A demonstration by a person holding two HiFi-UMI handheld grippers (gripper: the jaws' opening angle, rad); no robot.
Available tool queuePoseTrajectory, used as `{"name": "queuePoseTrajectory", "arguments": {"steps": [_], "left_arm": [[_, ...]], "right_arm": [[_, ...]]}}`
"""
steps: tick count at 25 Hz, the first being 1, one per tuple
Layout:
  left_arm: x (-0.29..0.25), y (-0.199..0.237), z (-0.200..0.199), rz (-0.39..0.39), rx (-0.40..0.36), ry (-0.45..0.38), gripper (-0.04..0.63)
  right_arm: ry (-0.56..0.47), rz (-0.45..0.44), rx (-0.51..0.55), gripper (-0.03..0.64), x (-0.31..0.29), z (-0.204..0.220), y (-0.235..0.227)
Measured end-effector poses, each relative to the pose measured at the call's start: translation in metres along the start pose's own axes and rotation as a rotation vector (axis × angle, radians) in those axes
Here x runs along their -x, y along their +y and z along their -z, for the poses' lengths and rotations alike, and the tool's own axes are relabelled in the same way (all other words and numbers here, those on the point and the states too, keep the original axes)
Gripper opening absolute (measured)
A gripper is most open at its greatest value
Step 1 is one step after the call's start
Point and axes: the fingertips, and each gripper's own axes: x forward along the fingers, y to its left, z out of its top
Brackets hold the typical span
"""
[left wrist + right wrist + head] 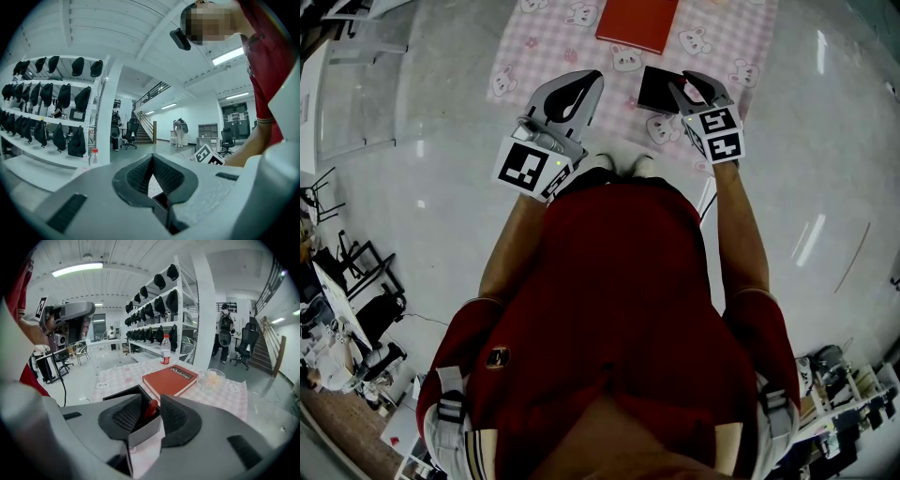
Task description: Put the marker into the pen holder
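Observation:
A black square pen holder (658, 89) stands on the pink checked cloth (546, 47) just in front of me. In the right gripper view the red marker (151, 408) stands inside the pen holder (143, 430), its tip showing above the rim. My right gripper (151, 399) hangs over the holder with its jaws apart on either side of the marker and the pads not pressing it; in the head view the right gripper (682, 82) sits at the holder's right edge. My left gripper (593, 79) hovers to the holder's left, jaws together and empty (152, 157).
A red book (637, 23) lies on the cloth beyond the holder, also visible as the book (169, 378) in the right gripper view. A water bottle (165, 350) and a glass bowl (211, 379) stand near it. Shelves of black bags (154, 310) rise behind the table.

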Motion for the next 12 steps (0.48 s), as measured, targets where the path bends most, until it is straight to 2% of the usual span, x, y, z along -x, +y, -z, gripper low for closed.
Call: {"name": "queuePoseTrajectory", "arguments": {"steps": [7,12], "left_arm": [[0.006,-0.006,-0.003,0.024,-0.003,-0.01,0.006],[0.009,-0.013,-0.006,0.053,-0.009,-0.019,0.006]], "right_arm": [[-0.064,0.065,-0.007,0.13,0.02,-0.016,-0.005],[-0.161,0.096,-0.066,0.111,0.046,-0.035,-0.001]]}}
